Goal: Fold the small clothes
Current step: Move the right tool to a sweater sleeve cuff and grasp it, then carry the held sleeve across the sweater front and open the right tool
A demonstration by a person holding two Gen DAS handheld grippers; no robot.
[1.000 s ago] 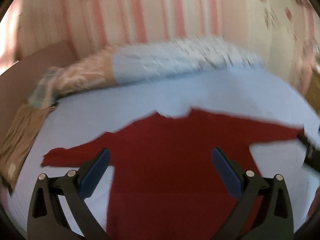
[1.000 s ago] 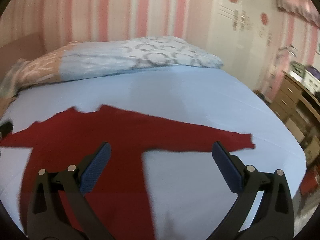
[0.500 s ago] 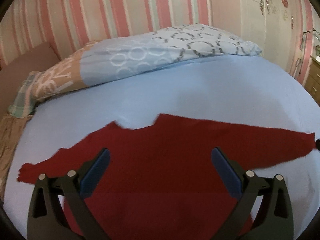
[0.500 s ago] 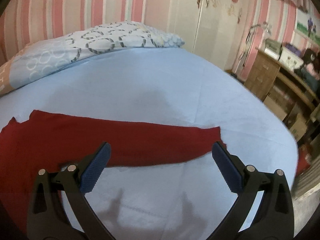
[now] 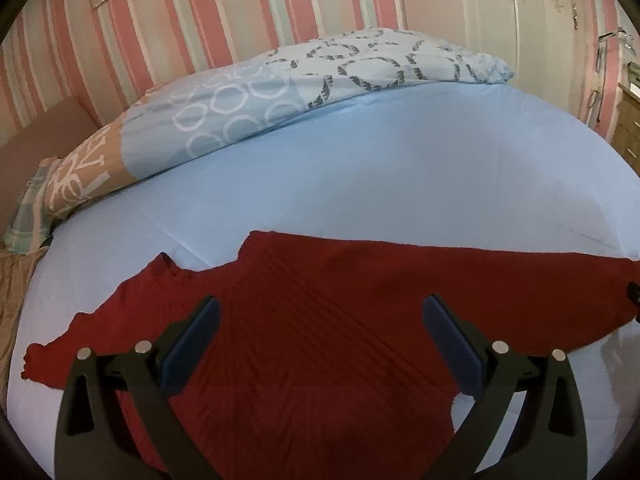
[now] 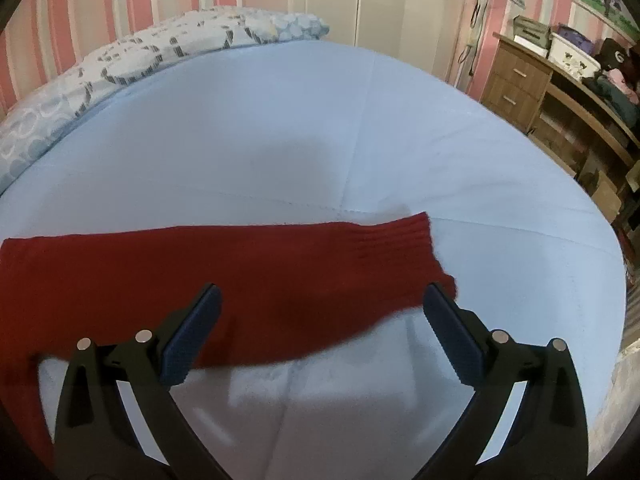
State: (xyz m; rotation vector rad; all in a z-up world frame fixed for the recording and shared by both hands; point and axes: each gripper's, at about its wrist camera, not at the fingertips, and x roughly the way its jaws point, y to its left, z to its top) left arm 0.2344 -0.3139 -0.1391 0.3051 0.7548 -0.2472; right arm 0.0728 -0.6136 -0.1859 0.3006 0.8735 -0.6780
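A dark red long-sleeved sweater (image 5: 320, 320) lies flat on the light blue bed sheet (image 5: 380, 168), sleeves spread to both sides. My left gripper (image 5: 320, 322) hovers open over the sweater's chest, with nothing between its blue pads. In the right wrist view the sweater's right sleeve (image 6: 240, 272) stretches across, its ribbed cuff (image 6: 404, 240) at the right end. My right gripper (image 6: 320, 312) stands open above the sleeve near the cuff, holding nothing. The sweater's lower hem is hidden behind the gripper bodies.
A patterned blue and peach duvet (image 5: 280, 92) is bunched along the head of the bed. A wooden dresser (image 6: 560, 100) with boxes stands beyond the bed's right edge. Pink striped walls surround the bed. A white wardrobe (image 6: 360, 0) is behind.
Both grippers moved to the right and closer to the sweater. The right gripper now sits over the sleeve's cuff end; the left is over the chest. Both stayed open.
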